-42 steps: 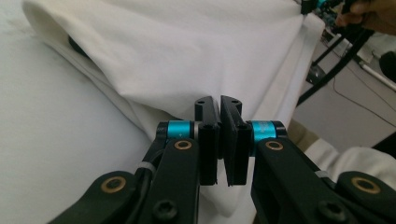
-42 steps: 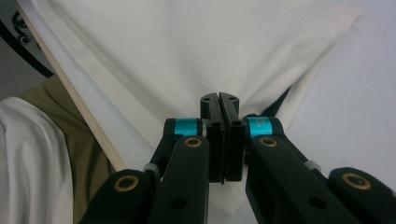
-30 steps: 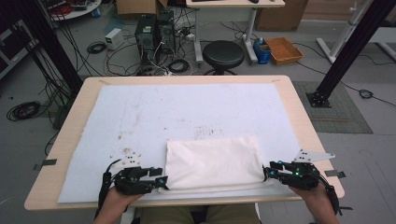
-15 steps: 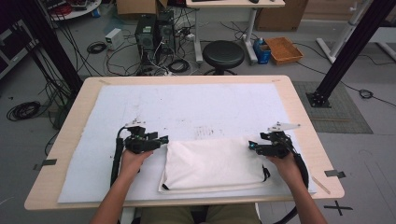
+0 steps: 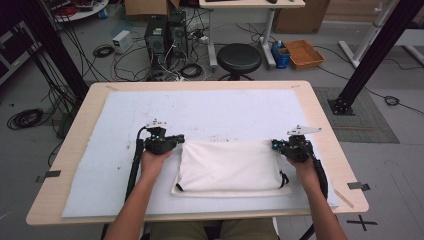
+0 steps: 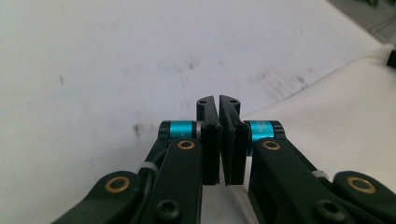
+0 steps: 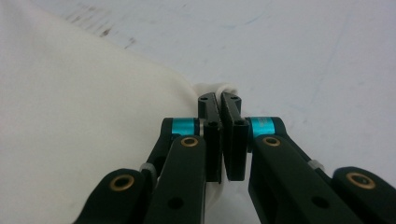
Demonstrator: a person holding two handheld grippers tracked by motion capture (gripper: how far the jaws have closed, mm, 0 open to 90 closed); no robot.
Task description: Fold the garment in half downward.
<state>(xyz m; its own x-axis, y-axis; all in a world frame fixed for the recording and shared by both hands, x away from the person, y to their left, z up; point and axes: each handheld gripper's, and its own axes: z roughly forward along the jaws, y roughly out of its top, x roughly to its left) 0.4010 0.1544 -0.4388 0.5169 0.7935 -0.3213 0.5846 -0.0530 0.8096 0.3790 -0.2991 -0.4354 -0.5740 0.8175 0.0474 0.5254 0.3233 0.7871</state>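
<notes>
A: Start at the near edge. What are the hands doing?

B: Both forearms come in from six o'clock. The left gripper [image 5: 176, 140] sits at the folded white cloth's [image 5: 230, 165] ten o'clock corner and the right gripper [image 5: 276, 145] at its two o'clock corner. Both sets of jaws have just been closing and now stand clenched.

A: Clenched on fabric?

B: In the right gripper view, a small bunch of cloth [image 7: 93, 116] pokes out just past the tips, so that one grasps the corner. In the left gripper view the cloth edge [image 6: 336, 121] runs in under the jaws from three o'clock; I'd say it pinches the corner, though the bite looks thin.

A: Where does the cloth lie?

B: On the white mat [image 5: 125, 125], toward six o'clock of the table [image 5: 320, 115], well short of the far edge at twelve.

A: What could go wrong?

B: A thin left bite could slip on lifting, dropping that corner and skewing the fold. Grabbing only the top layer would also leave the lower layers behind.
</notes>
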